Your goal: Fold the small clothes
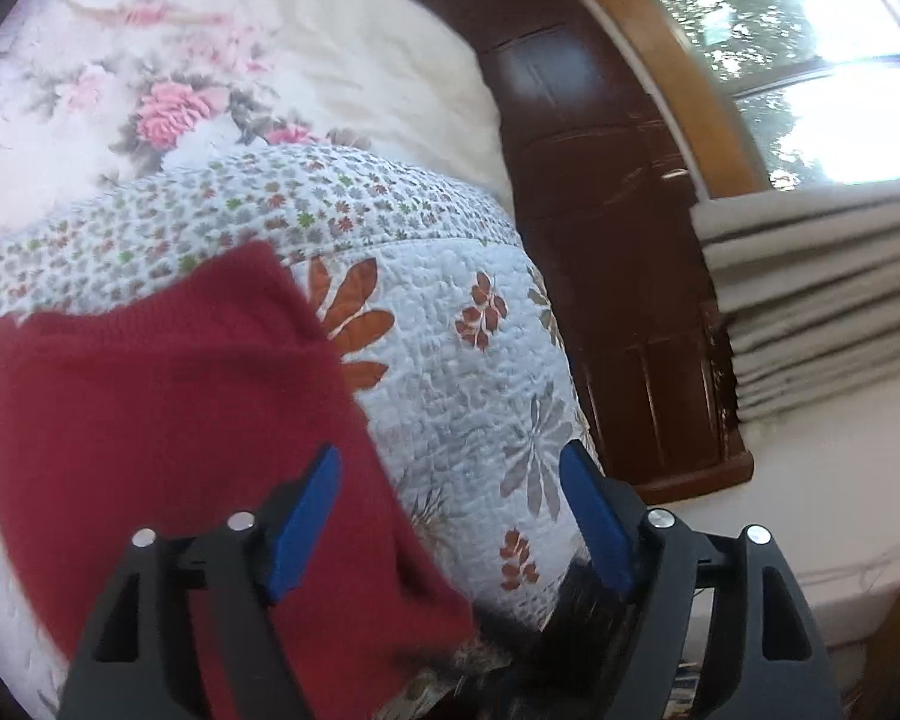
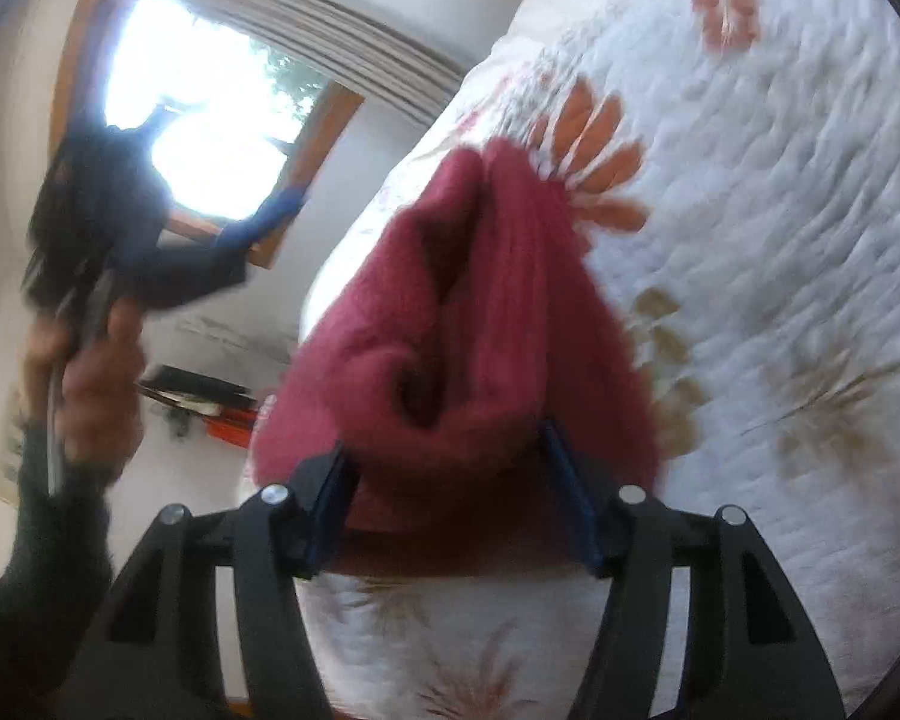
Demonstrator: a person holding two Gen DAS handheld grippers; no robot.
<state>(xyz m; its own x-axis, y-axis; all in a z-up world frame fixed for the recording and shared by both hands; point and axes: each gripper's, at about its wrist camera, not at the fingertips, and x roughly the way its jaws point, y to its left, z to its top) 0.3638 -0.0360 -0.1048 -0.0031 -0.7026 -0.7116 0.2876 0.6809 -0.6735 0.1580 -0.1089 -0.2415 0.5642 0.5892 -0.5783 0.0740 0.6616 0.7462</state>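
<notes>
The red knit garment is bunched between the right gripper fingers, probably for carrying; left gripper fingers are held apart over the bed.

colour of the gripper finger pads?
Blue, on black gripper bodies. Clearest in the left wrist view, on the left gripper's pads.

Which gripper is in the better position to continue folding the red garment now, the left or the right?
Right. The right gripper has the red garment bunched between its fingers, while the left gripper is open and empty beside it.
</notes>
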